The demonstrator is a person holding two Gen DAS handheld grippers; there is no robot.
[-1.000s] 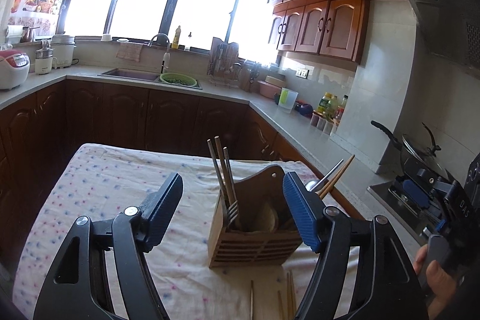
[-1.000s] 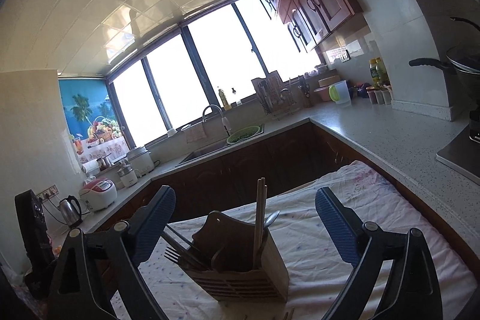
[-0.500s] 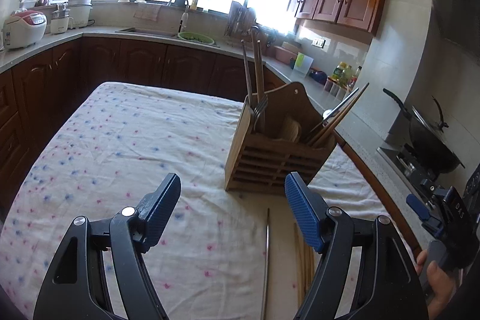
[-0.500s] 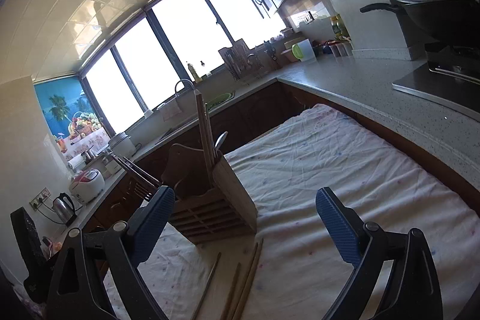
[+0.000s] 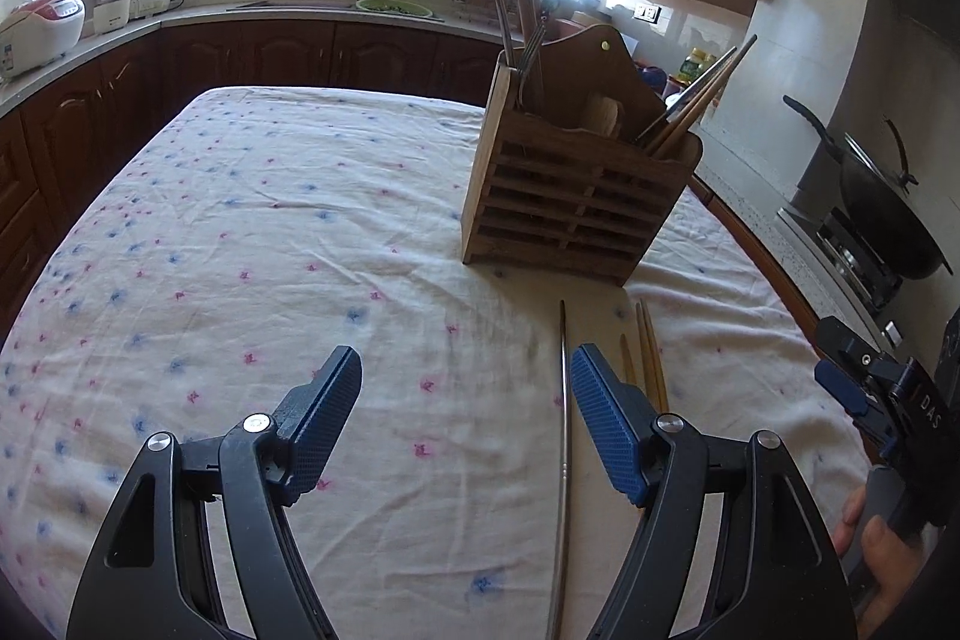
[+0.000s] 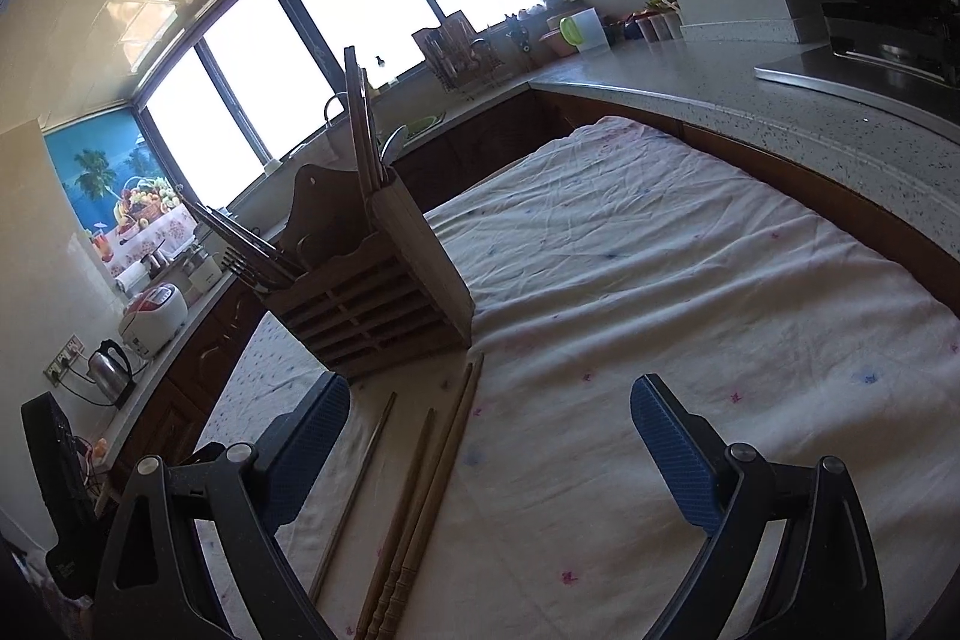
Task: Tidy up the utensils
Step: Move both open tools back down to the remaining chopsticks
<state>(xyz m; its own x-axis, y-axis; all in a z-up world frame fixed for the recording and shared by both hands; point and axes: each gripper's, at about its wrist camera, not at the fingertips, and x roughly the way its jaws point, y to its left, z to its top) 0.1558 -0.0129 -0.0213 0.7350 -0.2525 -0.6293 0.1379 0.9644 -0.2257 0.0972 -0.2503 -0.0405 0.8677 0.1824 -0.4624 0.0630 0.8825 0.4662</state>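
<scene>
A slatted wooden utensil holder (image 5: 570, 196) stands on the flowered tablecloth (image 5: 240, 232), with forks and chopsticks standing in it; it also shows in the right wrist view (image 6: 384, 298). On the cloth in front of it lie a metal chopstick (image 5: 563, 448) and several wooden chopsticks (image 5: 648, 358), seen too in the right wrist view (image 6: 420, 508). My left gripper (image 5: 467, 400) is open and empty above the cloth, the metal chopstick by its right finger. My right gripper (image 6: 489, 436) is open and empty, with the wooden chopsticks between its fingers below.
A kitchen counter (image 6: 780, 124) runs along the table's right side, with a wok on the stove (image 5: 888, 232). A rice cooker (image 5: 36, 34) and a sink (image 5: 336, 4) are at the back. The right hand and its gripper show in the left wrist view (image 5: 888, 400).
Both grippers have tipped down and come lower toward the cloth. The loose chopsticks now lie near the fingers, and the holder stands further ahead.
</scene>
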